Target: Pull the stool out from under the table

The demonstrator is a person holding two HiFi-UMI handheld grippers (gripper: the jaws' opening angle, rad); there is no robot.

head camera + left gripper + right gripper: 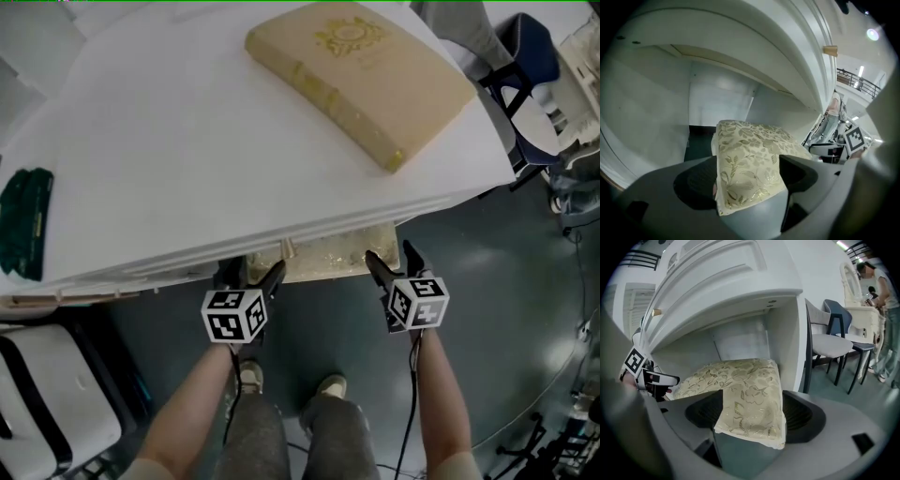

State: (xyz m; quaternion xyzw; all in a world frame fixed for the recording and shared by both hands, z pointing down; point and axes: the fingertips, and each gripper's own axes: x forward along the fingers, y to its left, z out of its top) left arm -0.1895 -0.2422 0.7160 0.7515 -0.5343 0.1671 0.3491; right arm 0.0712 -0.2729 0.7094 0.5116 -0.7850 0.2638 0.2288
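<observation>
We are seeing the stool (pixel 323 256) sitting level, tucked under the white worktop (pixel 187 150), only its near edge showing at the worktop's 6 o'clock side. Its padded seat is wearing cream fabric with gold leaves.

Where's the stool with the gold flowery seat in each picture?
Head view: the stool peeks out from under the table's front edge, just below the middle.
Left gripper view: the stool is at lower middle, with one seat corner between the jaws.
Right gripper view: the stool is at lower middle, with another corner between the jaws.
Shared landmark: the white table sits over the stool in all three.
</observation>
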